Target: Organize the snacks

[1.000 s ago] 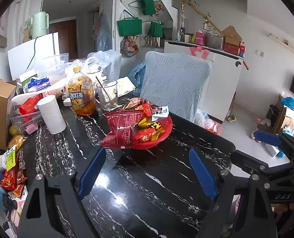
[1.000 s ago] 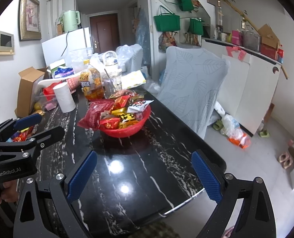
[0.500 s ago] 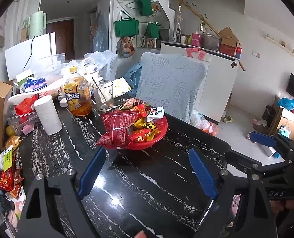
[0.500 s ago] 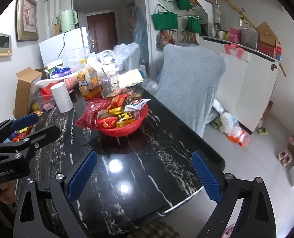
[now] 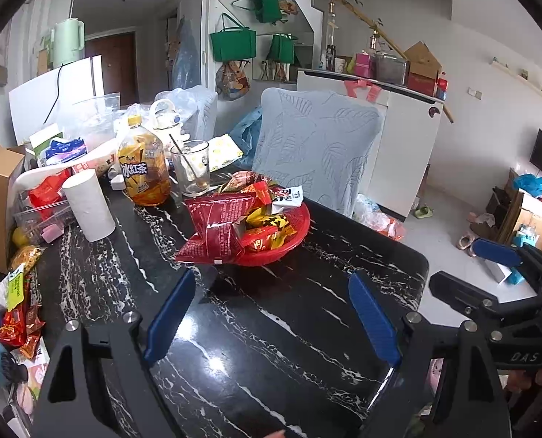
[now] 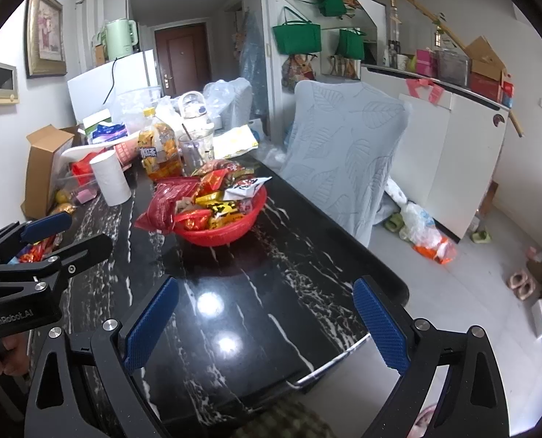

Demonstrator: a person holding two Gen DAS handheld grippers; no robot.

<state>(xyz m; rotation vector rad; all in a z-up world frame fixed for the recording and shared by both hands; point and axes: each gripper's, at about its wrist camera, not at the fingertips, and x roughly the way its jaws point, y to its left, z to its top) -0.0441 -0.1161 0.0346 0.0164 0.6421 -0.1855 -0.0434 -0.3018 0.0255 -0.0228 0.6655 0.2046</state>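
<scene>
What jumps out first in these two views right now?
The red basket heaped with snack packets sits mid-table on the black marble table, a big red bag spilling over its rim. Behind it stand an iced tea bottle and a paper roll. Both grippers are open and empty.

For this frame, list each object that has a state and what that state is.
Left gripper: open, empty, above the table.
Right gripper: open, empty.
Red basket: heaped with snack packets.
Large red packet: hanging over the basket rim.
Tea bottle: upright, capped.
Glass: upright, stirrer inside.
Paper roll: standing on end.
</scene>
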